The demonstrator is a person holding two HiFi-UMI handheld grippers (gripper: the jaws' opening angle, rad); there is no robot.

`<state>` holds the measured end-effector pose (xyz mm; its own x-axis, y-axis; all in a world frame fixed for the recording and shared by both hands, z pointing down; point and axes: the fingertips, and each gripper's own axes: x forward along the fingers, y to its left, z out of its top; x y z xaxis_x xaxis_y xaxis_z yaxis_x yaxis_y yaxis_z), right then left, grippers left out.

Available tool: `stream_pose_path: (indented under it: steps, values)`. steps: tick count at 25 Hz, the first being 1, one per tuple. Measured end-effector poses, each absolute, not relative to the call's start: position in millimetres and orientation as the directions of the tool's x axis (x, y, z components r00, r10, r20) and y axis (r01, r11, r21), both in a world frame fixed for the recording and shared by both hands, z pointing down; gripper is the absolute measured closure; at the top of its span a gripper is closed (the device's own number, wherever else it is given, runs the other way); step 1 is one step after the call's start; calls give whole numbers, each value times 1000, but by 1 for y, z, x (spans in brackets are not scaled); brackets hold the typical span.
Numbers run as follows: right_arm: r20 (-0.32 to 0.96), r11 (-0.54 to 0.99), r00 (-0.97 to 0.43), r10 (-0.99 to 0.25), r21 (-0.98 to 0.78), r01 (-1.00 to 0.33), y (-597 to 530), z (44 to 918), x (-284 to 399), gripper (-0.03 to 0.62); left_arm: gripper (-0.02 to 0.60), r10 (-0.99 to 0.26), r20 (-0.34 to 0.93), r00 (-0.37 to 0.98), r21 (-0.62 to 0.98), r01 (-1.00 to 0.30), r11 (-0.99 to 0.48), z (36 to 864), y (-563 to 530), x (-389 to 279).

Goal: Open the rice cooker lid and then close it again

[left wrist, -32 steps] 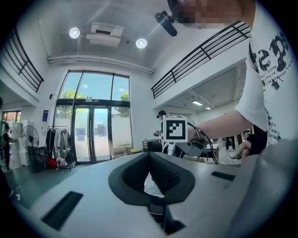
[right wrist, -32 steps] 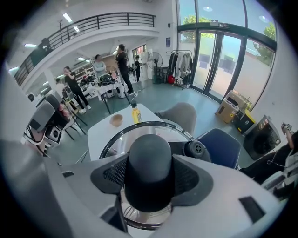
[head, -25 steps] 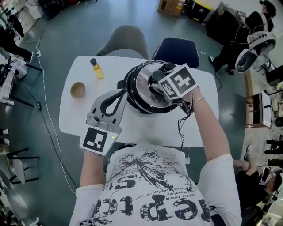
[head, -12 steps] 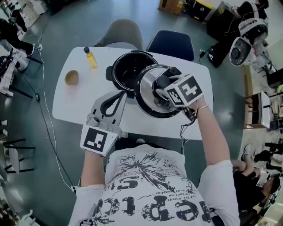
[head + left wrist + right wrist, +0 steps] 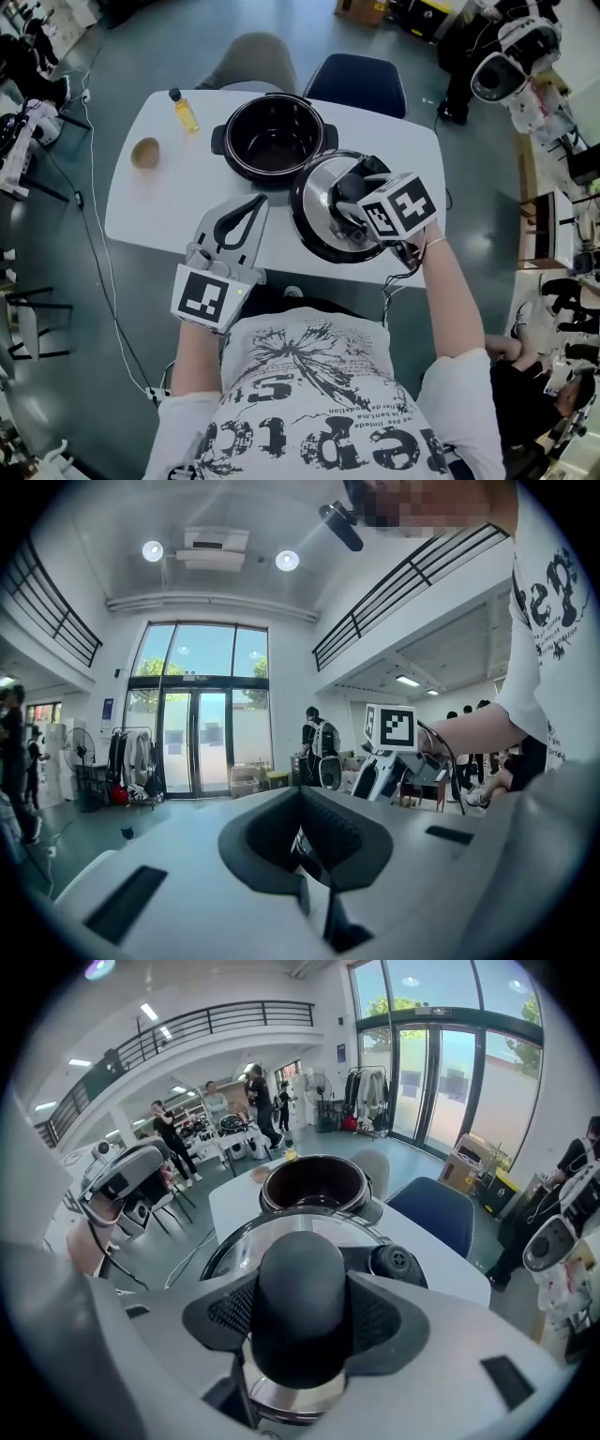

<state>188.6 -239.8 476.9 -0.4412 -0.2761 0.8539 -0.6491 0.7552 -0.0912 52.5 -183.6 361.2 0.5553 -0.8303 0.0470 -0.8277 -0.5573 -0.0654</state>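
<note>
The rice cooker [image 5: 275,141] stands open on the far middle of the white bench [image 5: 159,202]; its dark inner pot is bare. Its lid [image 5: 319,211] is off the pot, to the right of it and nearer the person, over the right part of the bench. In the head view the lid's far edge lies just beside the pot's near right rim. Whether the lid touches the bench cannot be told.

The right gripper [image 5: 352,202] points steeply down onto the lid. Its jaws pinch the black knob [image 5: 302,1288] at the lid's centre, with one pad pressed on each side. In the right gripper view the lid [image 5: 239,1241] shows its shiny rim round the knob, a round black vent [image 5: 392,1260] sits to the right of the knob, and the open cooker [image 5: 314,1185] lies beyond.

The left gripper [image 5: 253,206] is held level over the near left of the bench, left of the lid and apart from it. Its jaws meet at the tips with nothing between them, as the left gripper view [image 5: 300,799] shows.

A small bottle of yellow liquid [image 5: 184,111] stands at the far left of the bench, and a little wooden bowl [image 5: 144,153] sits near it, farther left. A blue chair [image 5: 358,86] and a grey chair [image 5: 251,64] stand beyond the far edge.
</note>
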Motion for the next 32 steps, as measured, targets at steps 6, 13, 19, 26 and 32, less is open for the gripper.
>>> stream_pose_path:
  steps: [6, 13, 19, 26, 32]
  values:
    - [872, 753, -413, -263, -83, -653, -216, 491, 208, 303, 568, -824, 47, 564, -75, -821, -566, 366, -169, 68]
    - [874, 755, -410, -259, -81, -650, -214, 490, 203, 303, 568, -821, 44, 570, -99, -815, -571, 365, -169, 63]
    - [855, 775, -439, -276, -73, -628, -216, 461, 217, 303, 568, -829, 30, 558, -117, -822, -558, 348, -158, 82]
    - [833, 818, -473, -287, -44, -574, -256, 422, 166, 303, 568, -851, 27, 525, -107, -845, -524, 345, -187, 45]
    - [834, 851, -473, -285, -7, -525, -276, 417, 127, 303, 568, -862, 2, 506, -124, -856, -502, 339, -196, 27]
